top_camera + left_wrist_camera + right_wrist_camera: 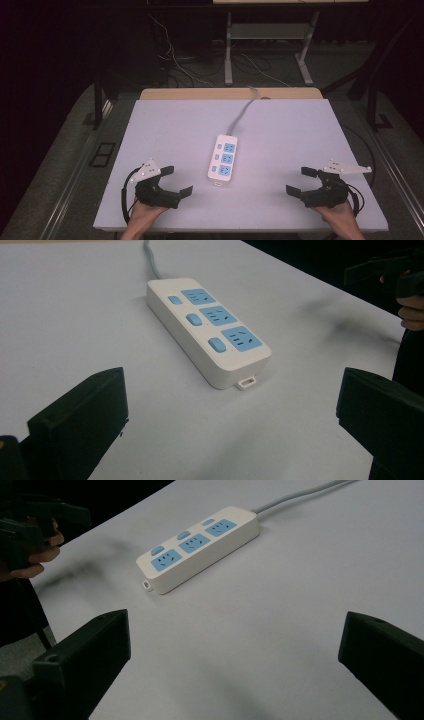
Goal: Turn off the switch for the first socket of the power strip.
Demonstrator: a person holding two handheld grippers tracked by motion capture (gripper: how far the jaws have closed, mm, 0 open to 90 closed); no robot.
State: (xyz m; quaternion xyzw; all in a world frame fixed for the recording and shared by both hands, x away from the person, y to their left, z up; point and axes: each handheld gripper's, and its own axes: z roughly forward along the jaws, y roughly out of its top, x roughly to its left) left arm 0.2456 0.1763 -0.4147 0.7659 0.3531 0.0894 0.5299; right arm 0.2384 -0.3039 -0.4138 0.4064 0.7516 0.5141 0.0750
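Left hand-held gripper (179, 181) spread wide, empty; right hand-held gripper (301, 181) likewise; power strip (223, 160) between, untouched.

Overhead light falls brightly on the white table (280, 135), surroundings sink to near black | soft shadows smear the surface in both gripper views | near black jaws slightly blurred | power strip (210, 327) sharp | high view faintly grainy.
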